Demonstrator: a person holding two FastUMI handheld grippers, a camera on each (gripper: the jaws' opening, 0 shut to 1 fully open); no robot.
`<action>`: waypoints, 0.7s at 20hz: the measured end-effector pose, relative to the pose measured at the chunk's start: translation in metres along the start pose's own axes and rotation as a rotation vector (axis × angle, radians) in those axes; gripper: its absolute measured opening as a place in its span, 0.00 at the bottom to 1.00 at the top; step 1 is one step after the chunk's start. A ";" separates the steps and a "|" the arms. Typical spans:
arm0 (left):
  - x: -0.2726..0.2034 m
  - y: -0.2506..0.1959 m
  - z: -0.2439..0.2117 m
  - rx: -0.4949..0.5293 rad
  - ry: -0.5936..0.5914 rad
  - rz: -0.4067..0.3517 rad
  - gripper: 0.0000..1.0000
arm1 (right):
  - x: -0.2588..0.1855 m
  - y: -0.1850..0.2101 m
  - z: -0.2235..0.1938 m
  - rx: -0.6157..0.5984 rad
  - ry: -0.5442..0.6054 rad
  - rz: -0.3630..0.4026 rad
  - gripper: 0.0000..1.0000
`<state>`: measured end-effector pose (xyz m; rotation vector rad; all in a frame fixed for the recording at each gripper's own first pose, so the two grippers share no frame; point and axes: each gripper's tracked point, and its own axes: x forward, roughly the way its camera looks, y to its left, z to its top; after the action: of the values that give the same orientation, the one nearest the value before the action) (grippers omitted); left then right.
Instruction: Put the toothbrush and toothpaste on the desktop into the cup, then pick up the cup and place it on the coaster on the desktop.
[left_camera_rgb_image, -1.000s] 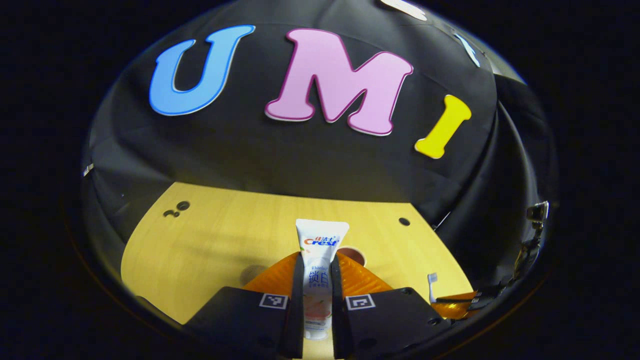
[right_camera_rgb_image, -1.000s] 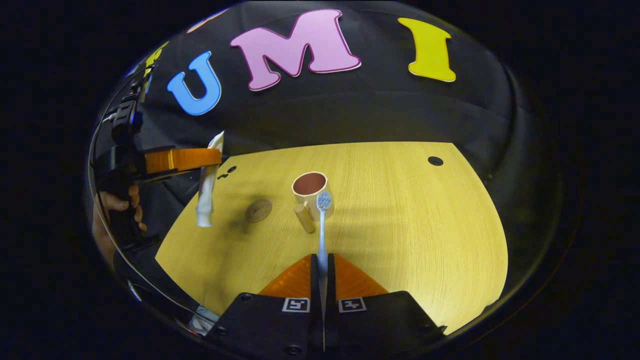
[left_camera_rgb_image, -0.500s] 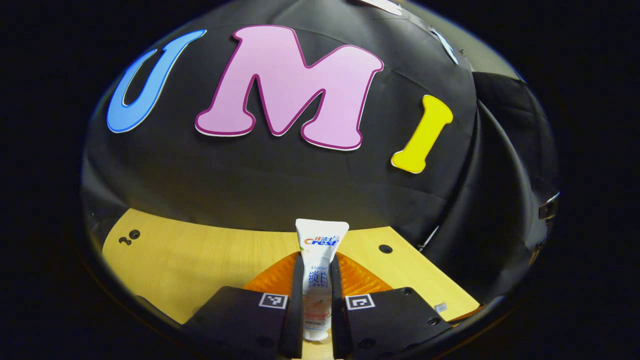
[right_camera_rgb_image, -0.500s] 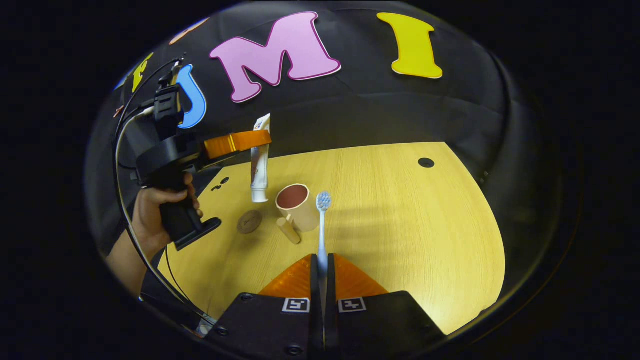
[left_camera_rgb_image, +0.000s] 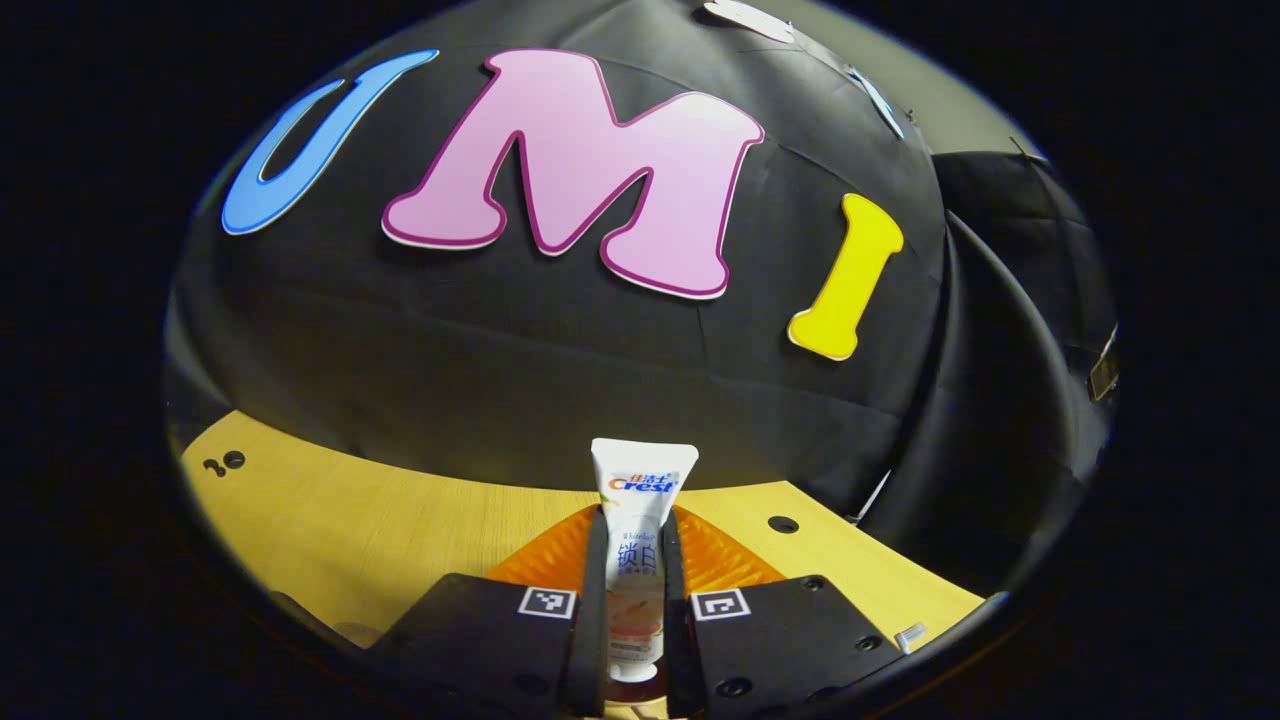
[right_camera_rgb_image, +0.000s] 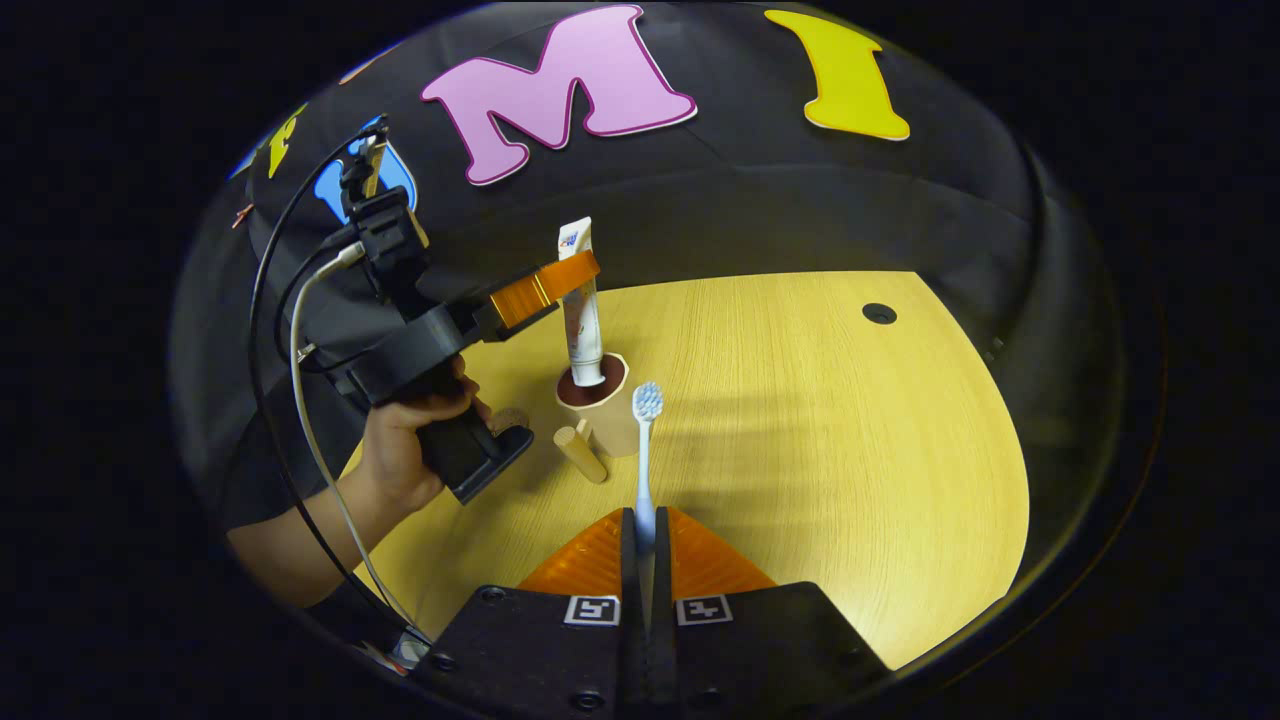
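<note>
The left gripper (right_camera_rgb_image: 560, 280), held by a person's hand (right_camera_rgb_image: 400, 450), pinches a white toothpaste tube (right_camera_rgb_image: 580, 300) upright between its orange fingers, cap end dipping into the mouth of the beige cup with a wooden handle (right_camera_rgb_image: 600, 410) on the pale wooden desktop (right_camera_rgb_image: 850, 450). The right gripper (right_camera_rgb_image: 645, 540) clamps the handle of a white toothbrush with blue bristles (right_camera_rgb_image: 645, 450), its head just right of the cup. A round brown coaster (right_camera_rgb_image: 510, 418) lies left of the cup, partly hidden behind the gripper's grip.
</note>
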<state>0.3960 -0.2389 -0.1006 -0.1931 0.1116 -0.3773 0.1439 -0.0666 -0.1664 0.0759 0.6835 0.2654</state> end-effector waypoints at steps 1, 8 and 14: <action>0.000 0.002 -0.009 -0.004 0.008 0.002 0.28 | 0.003 -0.001 0.000 0.002 0.003 -0.005 0.06; -0.007 0.011 -0.047 0.008 0.046 0.027 0.37 | 0.015 -0.004 -0.005 0.001 0.012 -0.009 0.06; -0.033 0.019 -0.016 0.039 -0.003 0.043 0.99 | 0.018 0.004 0.013 0.024 -0.032 0.003 0.06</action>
<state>0.3698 -0.2119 -0.1176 -0.1523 0.1055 -0.3366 0.1647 -0.0580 -0.1665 0.1040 0.6547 0.2587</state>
